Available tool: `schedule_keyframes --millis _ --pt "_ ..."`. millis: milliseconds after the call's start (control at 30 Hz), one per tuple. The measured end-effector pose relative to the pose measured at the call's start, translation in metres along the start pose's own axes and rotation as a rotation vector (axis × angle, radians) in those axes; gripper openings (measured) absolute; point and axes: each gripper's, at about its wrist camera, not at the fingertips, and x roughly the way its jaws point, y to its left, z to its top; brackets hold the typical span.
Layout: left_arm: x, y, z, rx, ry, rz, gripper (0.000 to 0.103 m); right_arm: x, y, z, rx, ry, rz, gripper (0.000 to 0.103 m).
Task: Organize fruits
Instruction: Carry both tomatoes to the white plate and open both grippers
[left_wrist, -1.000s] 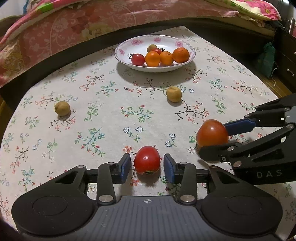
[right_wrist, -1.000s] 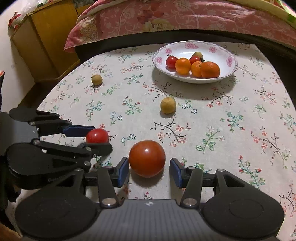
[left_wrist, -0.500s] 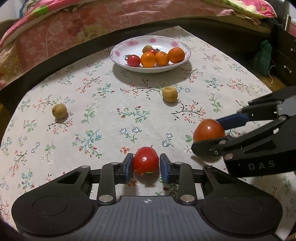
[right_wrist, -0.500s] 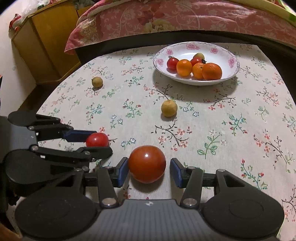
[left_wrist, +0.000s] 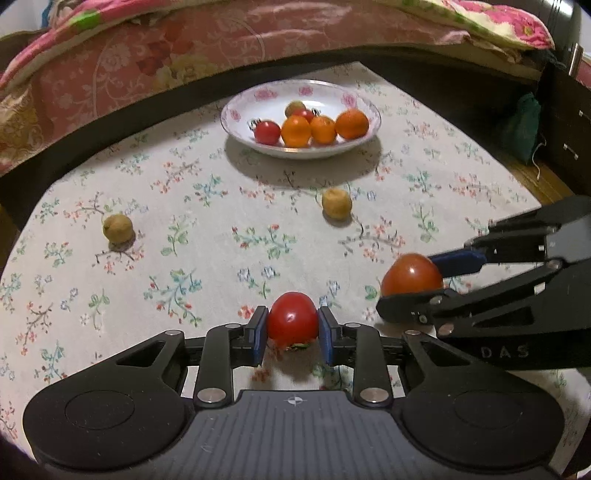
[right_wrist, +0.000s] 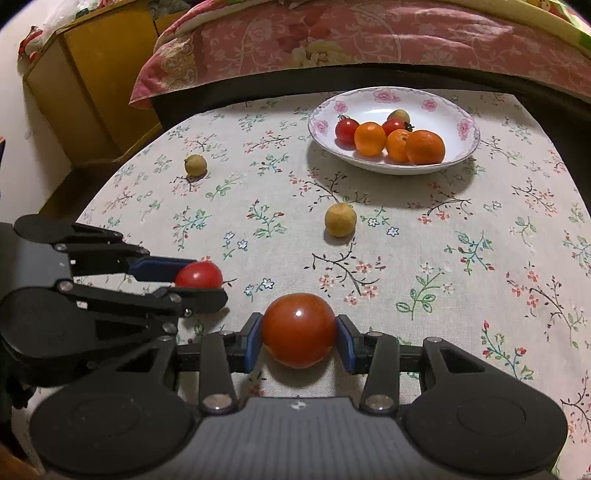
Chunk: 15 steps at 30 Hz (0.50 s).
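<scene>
Several fruits already sit in your plate (left_wrist: 236, 127); your left gripper (left_wrist: 291, 328) pinches a small tomato (left_wrist: 291, 319), your right gripper (right_wrist: 299, 338) is closing on a larger tomato (right_wrist: 299, 328), and two yellowish fruits (left_wrist: 117, 228) remain loose.

Table w/ floral cloth (right_wrist: 461, 266). On it: plate (right_wrist: 461, 110) w/ fruits, two yellow fruits (right_wrist: 340, 219) (right_wrist: 195, 164), two tomatoes (right_wrist: 298, 328) (left_wrist: 291, 319).

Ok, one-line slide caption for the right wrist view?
Right gripper closing around a large tomato, left gripper shut on a smaller tomato; fruit plate beyond.
</scene>
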Motion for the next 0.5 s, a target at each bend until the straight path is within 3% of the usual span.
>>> schedule_keyframes --millis 500 --pt "0.000 -0.001 0.021 -0.023 -0.048 -0.011 0.036 -0.015 -0.009 0.014 0.074 -0.071 0.005 0.036"
